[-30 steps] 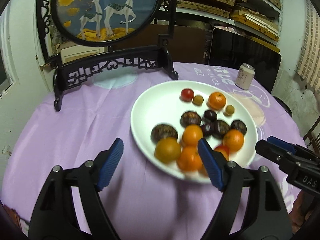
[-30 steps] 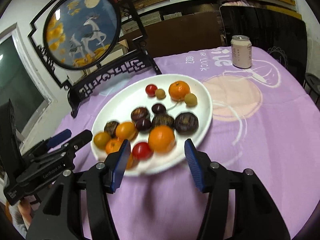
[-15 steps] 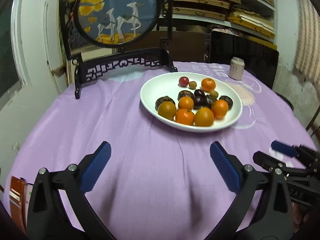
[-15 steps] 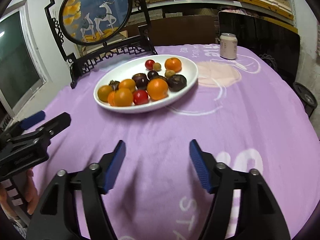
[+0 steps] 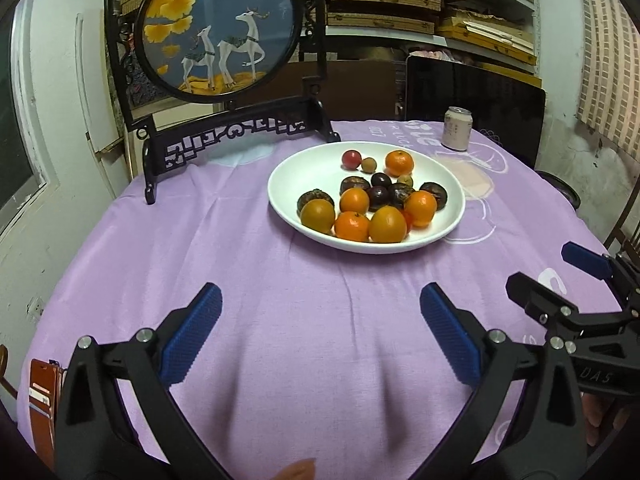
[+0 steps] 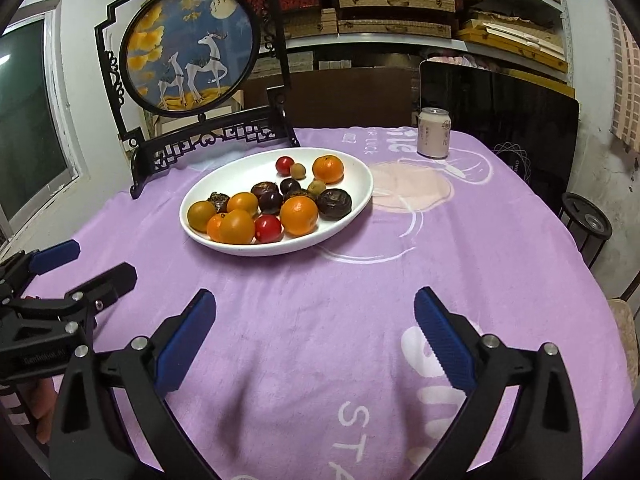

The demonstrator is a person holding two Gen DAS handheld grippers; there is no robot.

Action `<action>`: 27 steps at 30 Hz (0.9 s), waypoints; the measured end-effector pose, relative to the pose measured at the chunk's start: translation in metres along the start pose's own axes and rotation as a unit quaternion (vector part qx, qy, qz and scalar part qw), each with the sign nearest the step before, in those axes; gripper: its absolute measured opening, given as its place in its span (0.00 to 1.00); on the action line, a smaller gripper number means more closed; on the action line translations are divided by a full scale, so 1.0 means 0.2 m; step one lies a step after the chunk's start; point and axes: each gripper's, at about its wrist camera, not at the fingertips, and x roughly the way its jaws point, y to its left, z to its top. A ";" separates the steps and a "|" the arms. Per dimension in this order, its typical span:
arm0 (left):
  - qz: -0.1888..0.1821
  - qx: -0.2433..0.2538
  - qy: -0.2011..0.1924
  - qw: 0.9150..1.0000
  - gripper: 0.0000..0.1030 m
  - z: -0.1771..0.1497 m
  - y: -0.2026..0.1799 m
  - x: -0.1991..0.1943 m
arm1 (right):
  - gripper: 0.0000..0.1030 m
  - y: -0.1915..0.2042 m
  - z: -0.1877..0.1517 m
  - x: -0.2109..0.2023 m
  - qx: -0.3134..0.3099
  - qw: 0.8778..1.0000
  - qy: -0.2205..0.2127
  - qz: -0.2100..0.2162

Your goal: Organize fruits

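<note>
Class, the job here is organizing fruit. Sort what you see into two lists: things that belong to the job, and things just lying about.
Belongs to the job:
- white plate
- oranges
- red cherry tomatoes
- dark round fruits
- left gripper, open and empty
- right gripper, jaws opening, empty

Just lying about:
- drink can
- deer screen on a black stand
- purple tablecloth

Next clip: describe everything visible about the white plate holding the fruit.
The white plate is a wide, shallow oval dish, glossy like glazed ceramic, lying flat on the purple tablecloth just in front of the black stand of the deer screen. It holds mixed fruit: oranges, small red ones, dark brownish-purple ones and small tan ones, crowded toward its near side. Its far-left part is bare. Neither gripper touches it.
</note>
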 end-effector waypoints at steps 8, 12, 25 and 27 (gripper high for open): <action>0.001 -0.002 -0.006 1.000 0.98 0.01 0.00 -0.01 | 0.97 0.02 -0.01 0.00 -0.004 1.000 0.004 0.005; -0.002 -0.003 -0.001 1.000 0.98 0.00 0.00 0.00 | 0.97 0.02 -0.02 0.01 -0.001 1.000 0.008 0.010; 0.009 0.009 -0.007 1.000 0.98 -0.01 -0.01 -0.01 | 0.97 0.03 -0.02 0.01 0.002 1.000 0.013 0.018; 0.014 0.013 -0.013 1.000 0.98 -0.01 -0.01 -0.02 | 0.97 0.03 -0.02 0.01 0.001 1.000 0.013 0.019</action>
